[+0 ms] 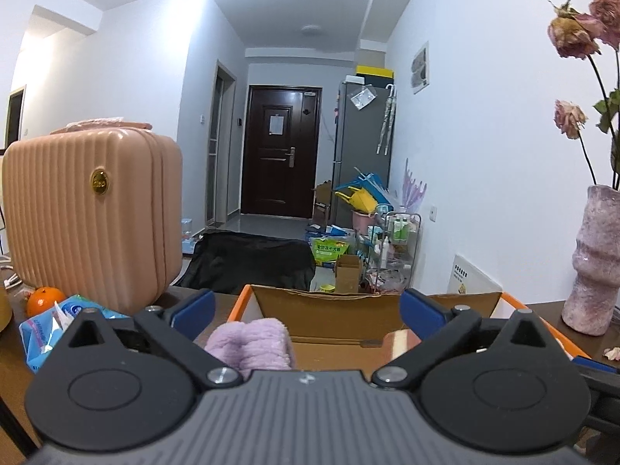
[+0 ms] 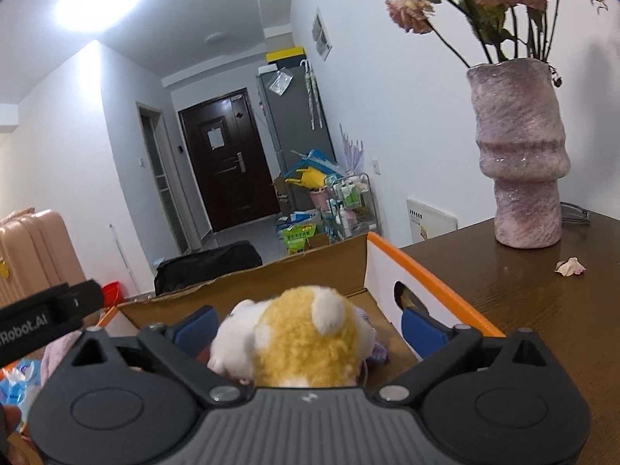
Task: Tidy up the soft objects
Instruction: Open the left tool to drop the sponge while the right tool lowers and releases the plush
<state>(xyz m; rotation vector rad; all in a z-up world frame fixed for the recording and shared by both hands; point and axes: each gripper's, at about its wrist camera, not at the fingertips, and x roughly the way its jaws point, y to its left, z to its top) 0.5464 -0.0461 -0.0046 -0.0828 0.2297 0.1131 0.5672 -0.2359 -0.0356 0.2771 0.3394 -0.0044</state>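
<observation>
A cardboard box with an orange rim [image 1: 387, 302] [image 2: 426, 271] stands on the dark wooden table [image 2: 523, 310]. My left gripper [image 1: 308, 312] is open wide over the box. A fluffy lilac cloth [image 1: 252, 343] lies between its blue pads, close to the left one and far from the right one. My right gripper [image 2: 310, 325] is also open wide over the box. A yellow and white plush toy [image 2: 302, 341] sits between its pads, and the right pad stands well apart from it. A bit of lilac cloth [image 2: 378, 350] shows beside the toy.
A pink ribbed suitcase [image 1: 93, 217] stands left of the box, with an orange [image 1: 44, 298] and a blue tissue pack [image 1: 50, 329] in front of it. A mauve vase [image 2: 519, 155] with dried roses stands right of the box, a petal [image 2: 569, 266] nearby.
</observation>
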